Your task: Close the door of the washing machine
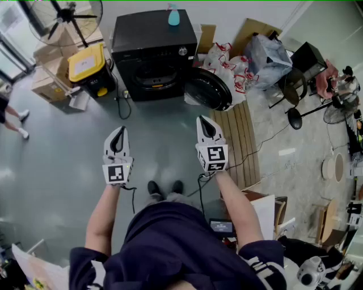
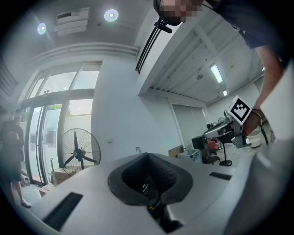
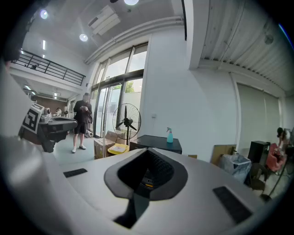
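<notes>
The washing machine (image 1: pixel 154 51) door (image 1: pixel 208 89) is swung open ahead of the right gripper (image 1: pixel 205 122); it and the left gripper (image 1: pixel 118 133) are closed, empty.

one washing machine (image 1: pixel 153 48), one spray bottle (image 1: pixel 173 17), two grippers (image 1: pixel 118 131) (image 1: pixel 203 121).

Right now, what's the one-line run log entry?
stage: pre-contact | washing machine: door open | left claw: shut, empty | right claw: shut, empty | both short of door
</notes>
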A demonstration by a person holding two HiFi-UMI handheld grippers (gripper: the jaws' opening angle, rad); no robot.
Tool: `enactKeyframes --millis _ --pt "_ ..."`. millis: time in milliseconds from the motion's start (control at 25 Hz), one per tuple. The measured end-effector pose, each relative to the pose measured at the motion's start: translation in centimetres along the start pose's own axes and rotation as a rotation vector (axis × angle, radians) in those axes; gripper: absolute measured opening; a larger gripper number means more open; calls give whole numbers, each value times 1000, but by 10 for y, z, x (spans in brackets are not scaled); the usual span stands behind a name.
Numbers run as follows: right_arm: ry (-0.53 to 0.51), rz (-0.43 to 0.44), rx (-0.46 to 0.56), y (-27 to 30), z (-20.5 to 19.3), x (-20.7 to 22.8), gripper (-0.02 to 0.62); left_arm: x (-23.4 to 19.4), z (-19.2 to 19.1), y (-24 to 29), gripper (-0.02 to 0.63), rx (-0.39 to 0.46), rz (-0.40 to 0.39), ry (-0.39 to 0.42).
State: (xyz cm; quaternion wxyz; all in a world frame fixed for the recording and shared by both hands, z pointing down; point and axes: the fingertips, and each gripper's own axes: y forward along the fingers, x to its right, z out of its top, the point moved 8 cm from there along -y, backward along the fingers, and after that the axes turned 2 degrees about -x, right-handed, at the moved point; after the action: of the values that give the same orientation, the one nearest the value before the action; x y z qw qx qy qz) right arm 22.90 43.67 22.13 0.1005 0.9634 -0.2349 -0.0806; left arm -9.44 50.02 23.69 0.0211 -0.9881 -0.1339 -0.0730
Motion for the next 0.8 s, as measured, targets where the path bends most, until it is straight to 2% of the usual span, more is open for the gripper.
enactKeyframes --millis 800 --pt "23 -9 -15 -5 -20 12 18 12 -3 2 23 -2 -7 12"
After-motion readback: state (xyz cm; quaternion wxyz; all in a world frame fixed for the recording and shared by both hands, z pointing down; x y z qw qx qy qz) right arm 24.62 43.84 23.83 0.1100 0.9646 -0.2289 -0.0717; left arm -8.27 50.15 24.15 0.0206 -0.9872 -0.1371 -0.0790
